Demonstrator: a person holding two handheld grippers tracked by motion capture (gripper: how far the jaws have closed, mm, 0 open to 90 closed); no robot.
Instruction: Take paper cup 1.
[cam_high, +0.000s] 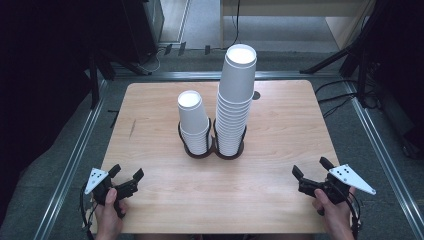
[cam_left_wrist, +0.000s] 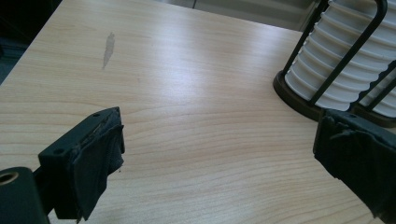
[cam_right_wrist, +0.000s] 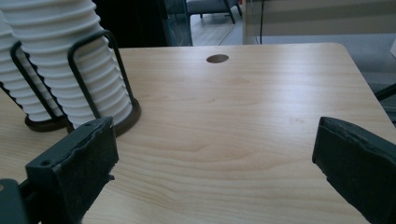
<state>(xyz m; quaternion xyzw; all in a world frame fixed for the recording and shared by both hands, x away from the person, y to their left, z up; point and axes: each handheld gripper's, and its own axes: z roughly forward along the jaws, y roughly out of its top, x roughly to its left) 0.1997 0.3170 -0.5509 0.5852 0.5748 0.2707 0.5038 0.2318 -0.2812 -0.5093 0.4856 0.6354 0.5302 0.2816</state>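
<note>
Cup stacks ahead, between my two grippers

My left gripper (cam_high: 124, 174) and right gripper (cam_high: 311, 171) both stand apart, empty; the short stack (cam_high: 194, 122) lies nearer my left, the tall stack (cam_high: 234, 100) nearer my right.

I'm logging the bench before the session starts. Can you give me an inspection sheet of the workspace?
Surface: wooden table, a dark streak near its left side, a round hole near the far edge.
Job's things: short cup stack and tall cup stack, upside down, side by side in a black wire holder.
Clutter: nothing seen.
Grippers: left gripper and right gripper open, empty, at the near corners.
Cables: one trails from each gripper; more on the floor.
Surroundings: metal floor rails, dark stands.
</note>
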